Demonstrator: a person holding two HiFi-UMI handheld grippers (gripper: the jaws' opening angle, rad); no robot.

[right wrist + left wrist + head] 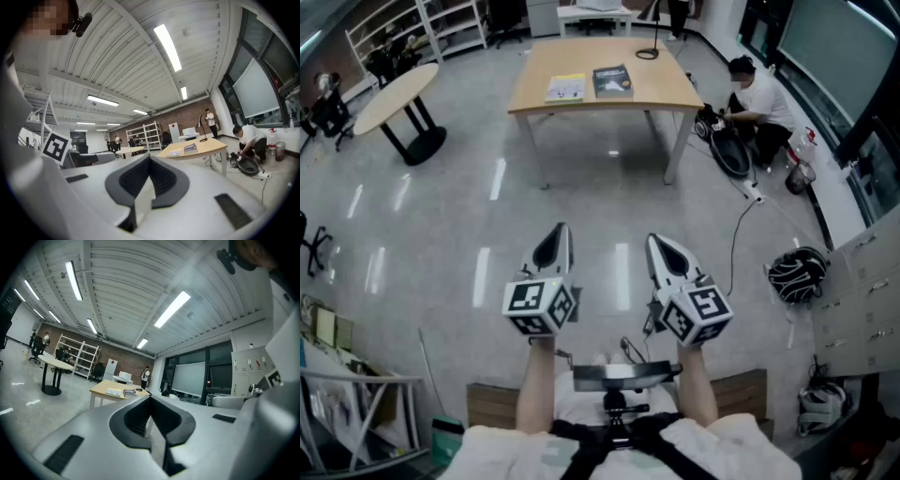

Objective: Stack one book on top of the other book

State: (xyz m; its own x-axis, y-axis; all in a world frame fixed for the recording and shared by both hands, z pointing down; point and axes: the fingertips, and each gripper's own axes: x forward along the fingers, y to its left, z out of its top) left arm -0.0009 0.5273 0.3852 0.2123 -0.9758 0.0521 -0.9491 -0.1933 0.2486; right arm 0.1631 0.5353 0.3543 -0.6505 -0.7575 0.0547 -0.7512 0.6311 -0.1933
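Grey jaws of left gripper (558, 234) and right gripper (658, 244) together, empty.

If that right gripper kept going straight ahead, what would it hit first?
Nothing close. The right gripper faces open floor, then probably the wooden table, though depth and height are hard to judge.

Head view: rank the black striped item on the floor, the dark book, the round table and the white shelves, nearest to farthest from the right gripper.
1. Black striped item, on the floor right of the right gripper.
2. Dark book, on the wooden table ahead.
3. Round table, far left.
4. White shelves, behind it at the wall.
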